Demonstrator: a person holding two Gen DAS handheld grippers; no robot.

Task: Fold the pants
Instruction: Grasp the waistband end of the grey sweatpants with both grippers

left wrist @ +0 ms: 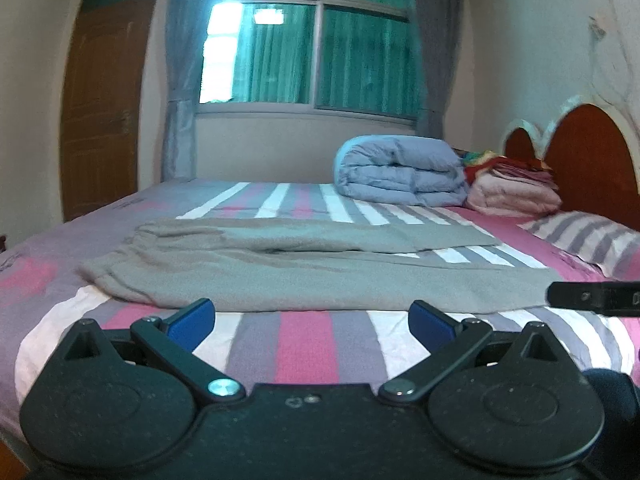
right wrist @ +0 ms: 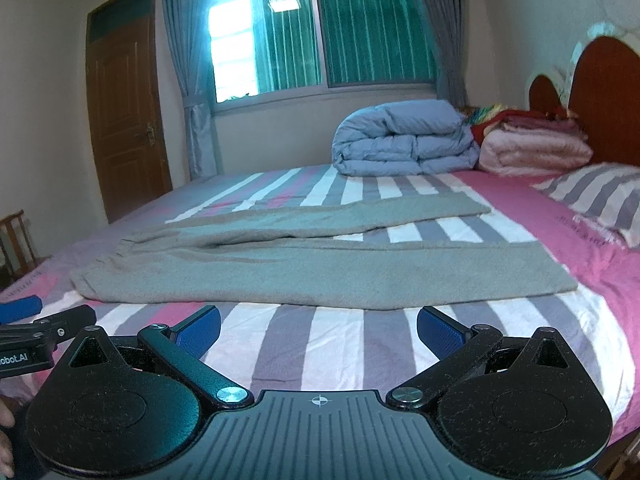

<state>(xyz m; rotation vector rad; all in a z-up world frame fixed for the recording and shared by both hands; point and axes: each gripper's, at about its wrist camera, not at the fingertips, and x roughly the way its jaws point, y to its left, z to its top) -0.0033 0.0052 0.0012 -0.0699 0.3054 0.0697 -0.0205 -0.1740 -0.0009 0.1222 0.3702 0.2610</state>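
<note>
Lying flat across the middle of the bed, the grey fleecy knit pants [left wrist: 304,276] [right wrist: 304,264] spread sideways, their gathered elastic waistband bunched at the left and the two long legs running to the right, the nearer leg broad and smooth, the farther one narrower with a soft ridge where they meet. Beneath them the cotton bedsheet striped in pink, grey and white [left wrist: 304,344] [right wrist: 320,340] shows light creases. The left gripper of black plastic with blue ribbed pads [left wrist: 312,322] hovers just short of the near hem, its jaws spread wide and holding nothing. The right gripper of the same black and blue build [right wrist: 319,330] sits beside it, also wide apart and empty, close to the pants' near edge but not touching. Farther back rest a rolled puffy pale-blue quilt [left wrist: 400,172] [right wrist: 404,144], a folded pink blanket [left wrist: 516,194] [right wrist: 536,152] and a striped pillow [left wrist: 588,236] [right wrist: 600,196] against the rounded red-brown wooden headboard [left wrist: 588,152] [right wrist: 600,92]
</note>
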